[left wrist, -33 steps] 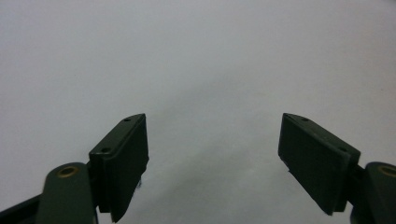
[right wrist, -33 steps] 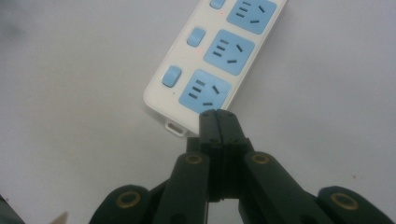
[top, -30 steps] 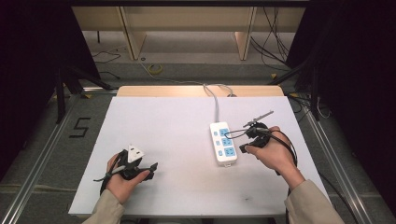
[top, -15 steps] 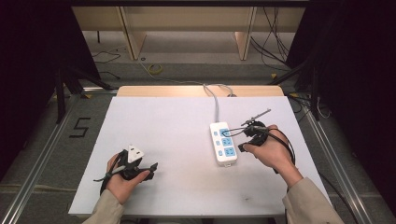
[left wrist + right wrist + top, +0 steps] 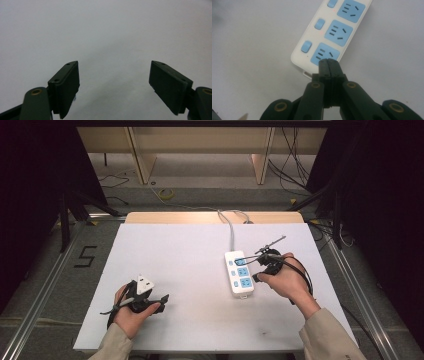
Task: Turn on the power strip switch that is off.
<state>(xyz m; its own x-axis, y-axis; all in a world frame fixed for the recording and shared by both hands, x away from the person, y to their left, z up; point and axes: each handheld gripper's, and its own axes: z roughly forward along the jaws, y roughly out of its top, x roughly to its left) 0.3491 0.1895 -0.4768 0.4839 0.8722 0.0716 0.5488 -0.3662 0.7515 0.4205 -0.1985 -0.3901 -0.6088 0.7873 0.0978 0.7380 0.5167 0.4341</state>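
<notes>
Hovering closed right tongs (image 5: 329, 62), power strip (image 5: 329, 32) just beneath

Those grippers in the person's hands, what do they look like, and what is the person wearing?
Both are black. The left gripper carries a grey three-cornered plate, and its fingers are flat dark pads bolted to arms with brass-coloured pivots. The right gripper trails a looping black cable. The sleeves are beige.

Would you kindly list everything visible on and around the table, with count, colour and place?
power strip: one, white with blue sockets and switches, right half of table
cord: one, white-grey, from strip over far edge
table: one, white top
digit 5: one, black, floor at left
left gripper: one, black, jaws open over bare table
right gripper: one, black, jaws shut at the strip's end
hands: two, near edge
</notes>
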